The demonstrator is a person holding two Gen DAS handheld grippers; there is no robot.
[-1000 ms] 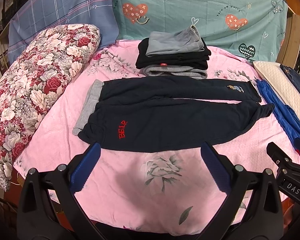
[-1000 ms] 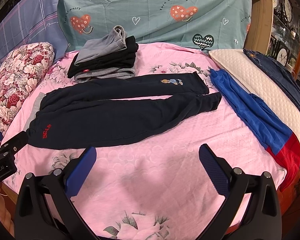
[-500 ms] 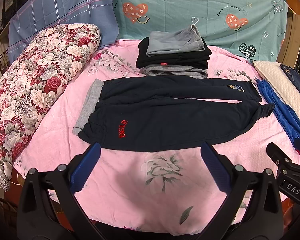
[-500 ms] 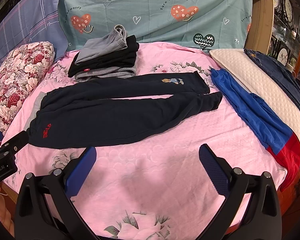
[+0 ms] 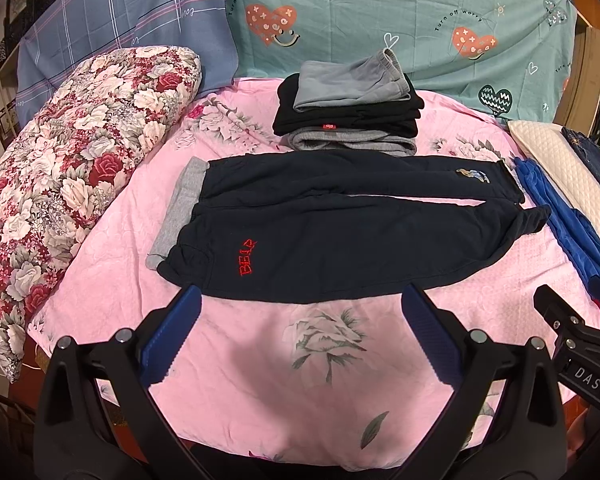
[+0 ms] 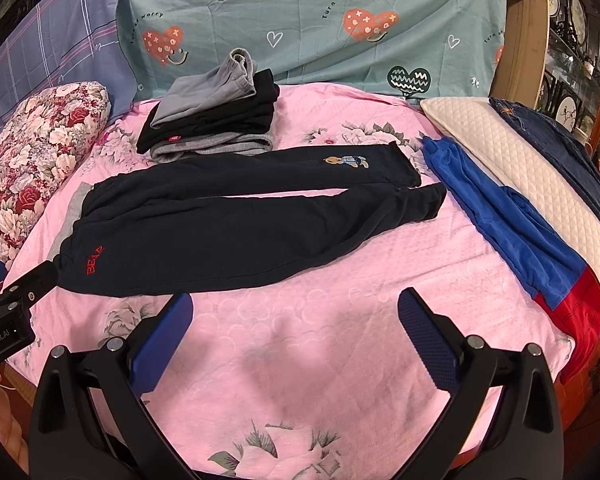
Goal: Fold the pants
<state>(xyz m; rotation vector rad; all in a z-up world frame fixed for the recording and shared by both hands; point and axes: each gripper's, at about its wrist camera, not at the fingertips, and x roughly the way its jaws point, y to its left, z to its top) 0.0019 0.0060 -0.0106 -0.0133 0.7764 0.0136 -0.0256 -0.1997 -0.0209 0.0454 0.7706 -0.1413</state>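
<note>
A: Status of the pants [image 5: 340,236]?

B: They are laid flat on the bed [image 5: 260,360], lengthwise across it, waistband toward the left edge by the floral pillow [image 5: 72,168], cuffs toward the right edge beside the blue garment [image 6: 512,232]. The two legs are seen side by side with a narrow gap of pink sheet between them. No fold is recorded yet.

A: Claws?

B: The left claw [image 5: 300,340] is held wide, nothing gripped, above the near edge of the bed just short of the "BEAR" hip. The right claw [image 6: 296,340] is likewise spread wide and empty, near the same edge, further toward the cuffs.

A: Other items?

B: A folded stack [image 5: 348,112] is noted at the far edge.

A: Remaining?

B: Judged: everything. One leg is to be laid over the other, then the length folded.
</note>
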